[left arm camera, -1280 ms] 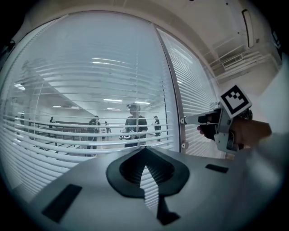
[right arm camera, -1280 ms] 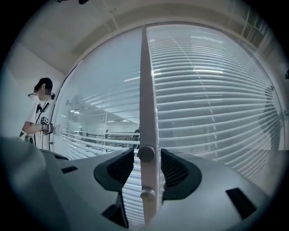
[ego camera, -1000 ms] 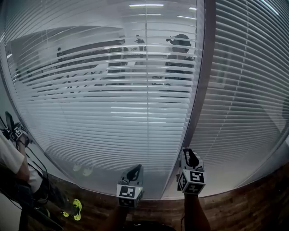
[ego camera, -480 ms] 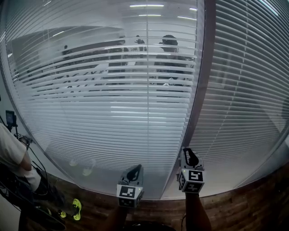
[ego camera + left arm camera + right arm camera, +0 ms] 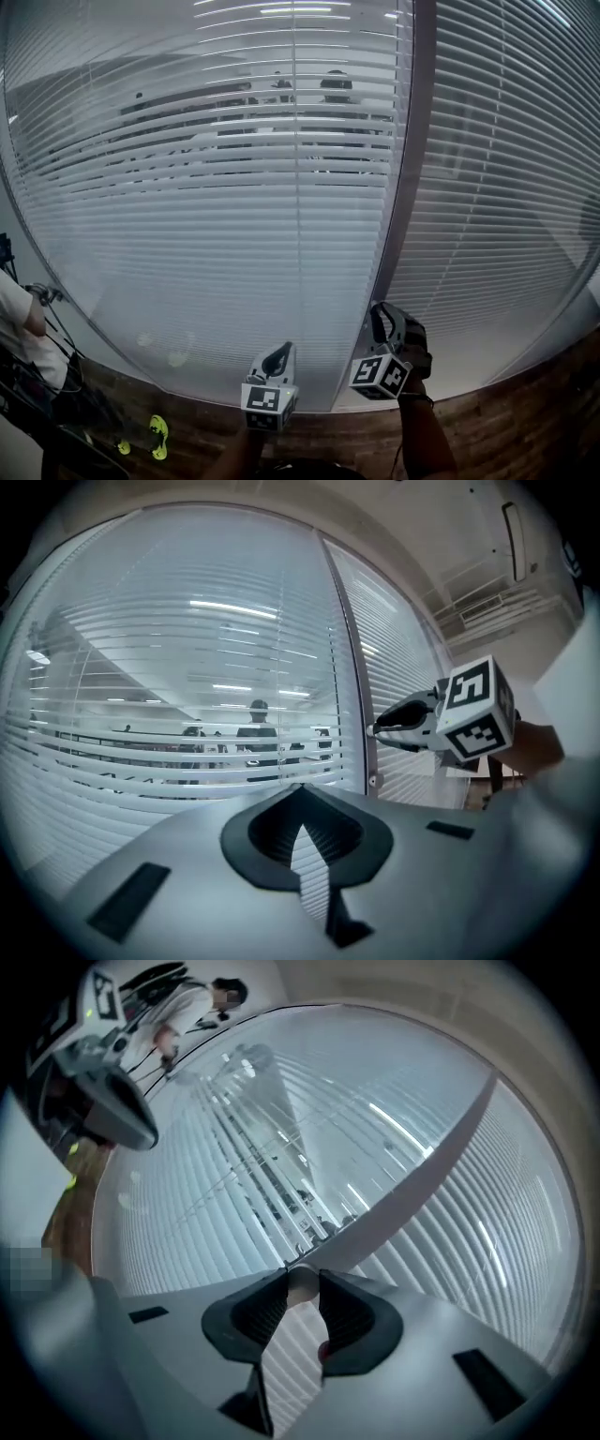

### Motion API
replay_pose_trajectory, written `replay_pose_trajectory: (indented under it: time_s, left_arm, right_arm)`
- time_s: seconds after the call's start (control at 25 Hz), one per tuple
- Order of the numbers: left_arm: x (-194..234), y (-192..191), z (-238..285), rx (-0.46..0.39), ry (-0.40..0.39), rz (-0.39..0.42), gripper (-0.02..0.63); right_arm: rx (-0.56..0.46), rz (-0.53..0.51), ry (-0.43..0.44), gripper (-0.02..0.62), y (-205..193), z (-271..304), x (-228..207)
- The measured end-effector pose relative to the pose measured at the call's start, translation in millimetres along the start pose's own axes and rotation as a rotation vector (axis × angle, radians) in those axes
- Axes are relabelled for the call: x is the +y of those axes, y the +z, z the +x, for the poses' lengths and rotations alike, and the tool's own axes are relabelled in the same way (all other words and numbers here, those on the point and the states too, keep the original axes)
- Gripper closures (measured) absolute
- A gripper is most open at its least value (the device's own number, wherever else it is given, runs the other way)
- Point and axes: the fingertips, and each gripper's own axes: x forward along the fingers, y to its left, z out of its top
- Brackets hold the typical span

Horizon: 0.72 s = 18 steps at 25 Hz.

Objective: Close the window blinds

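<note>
White slatted blinds (image 5: 234, 187) hang behind the glass on the left pane, and a second set (image 5: 506, 187) hangs on the right, with a grey upright frame (image 5: 412, 141) between them. The slats on the left stand partly tilted, and figures still show through the upper rows. My right gripper (image 5: 380, 314) is at the foot of that frame, rolled over to one side. Its jaws have just been closing and now pinch a small white round knob (image 5: 302, 1283). My left gripper (image 5: 281, 352) hangs level before the left pane, tips together, with nothing in it.
A person (image 5: 19, 328) with cables stands at the far left edge, and yellow-green shoes (image 5: 159, 436) are on the floor nearby. A brown wooden sill (image 5: 506, 431) runs below the glass. People (image 5: 333, 89) stand in the room beyond the blinds.
My right gripper has rolled over on its side at the frame. The left pane's slats have tilted further shut, so less shows through. The person at the left has drawn back.
</note>
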Motion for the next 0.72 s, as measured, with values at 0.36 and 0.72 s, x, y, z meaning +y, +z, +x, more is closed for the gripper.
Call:
replay_pose_trajectory:
  time_s: [0.36, 0.72]
  left_arm:
    - [0.7, -7.4, -2.2, 0.0, 0.001, -0.008, 0.606]
    - [-0.9, -10.6, 3.0, 0.009, 0.007, -0.087, 0.606]
  right_arm:
    - [-0.028, -0.371, -0.012, 0.488, -4.1, -0.3, 10.7]
    - [-0.125, 0.328, -0.019, 0.486, 0.8, -12.9, 1.4]
